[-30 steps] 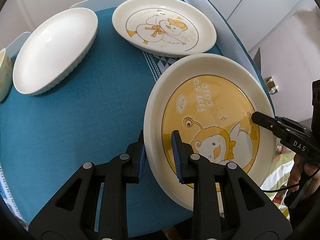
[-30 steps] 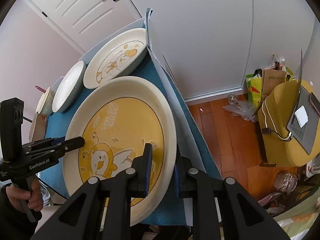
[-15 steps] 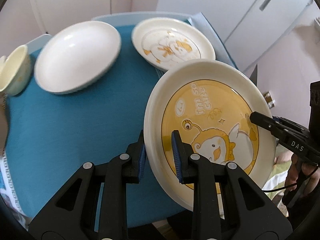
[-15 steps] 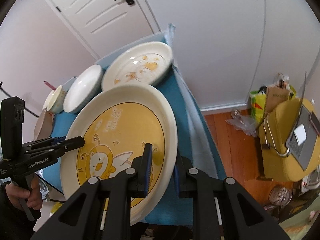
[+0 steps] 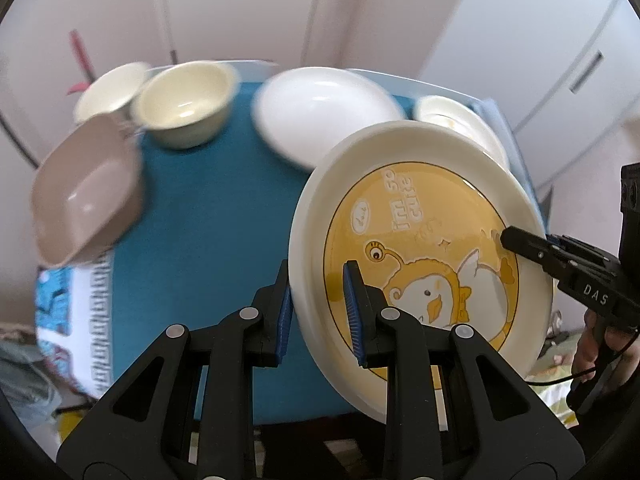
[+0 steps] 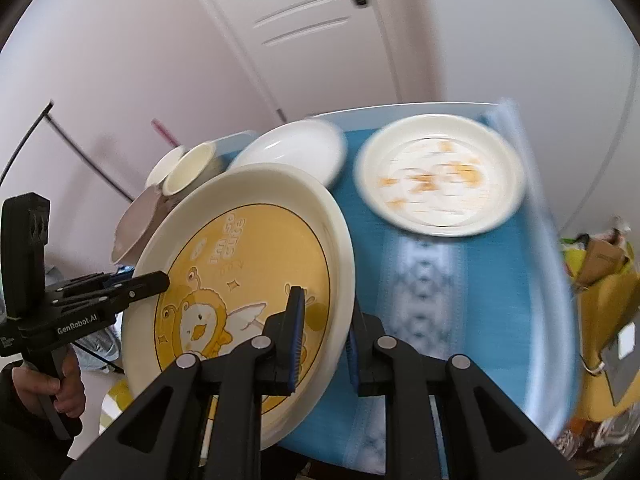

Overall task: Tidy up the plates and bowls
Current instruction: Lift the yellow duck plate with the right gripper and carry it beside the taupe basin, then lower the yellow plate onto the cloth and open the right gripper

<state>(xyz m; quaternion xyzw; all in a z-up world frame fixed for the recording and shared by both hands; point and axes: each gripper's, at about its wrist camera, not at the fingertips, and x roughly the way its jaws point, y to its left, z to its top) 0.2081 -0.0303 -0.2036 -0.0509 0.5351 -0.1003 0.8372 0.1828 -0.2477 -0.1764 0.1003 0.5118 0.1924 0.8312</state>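
The yellow duck plate (image 5: 424,256) is held tilted above the near edge of the bench (image 5: 208,216), gripped at opposite sides of its rim; the left gripper (image 5: 316,312) has its jaws clamped on the plate's left rim, one blue pad under and one on the face; the right gripper (image 6: 322,340) has its jaws clamped on the right rim in the same way. Beyond the plate on the blue cloth (image 6: 472,280) lies a plain white dish (image 5: 324,112), partly hidden behind the raised rim; to its right sits a second duck plate (image 6: 442,174), blurred, flat on the cloth and well apart from the held one. Farther left stand a cream bowl (image 5: 186,106) and another pale bowl (image 5: 108,90) just behind it, touching or nearly so; nearer on the left is a brown angular bowl (image 5: 86,196), blurred. A white panelled door (image 6: 288,12) stands behind the bench; a yellow seat (image 6: 608,308) with clutter lies to the right, low down.
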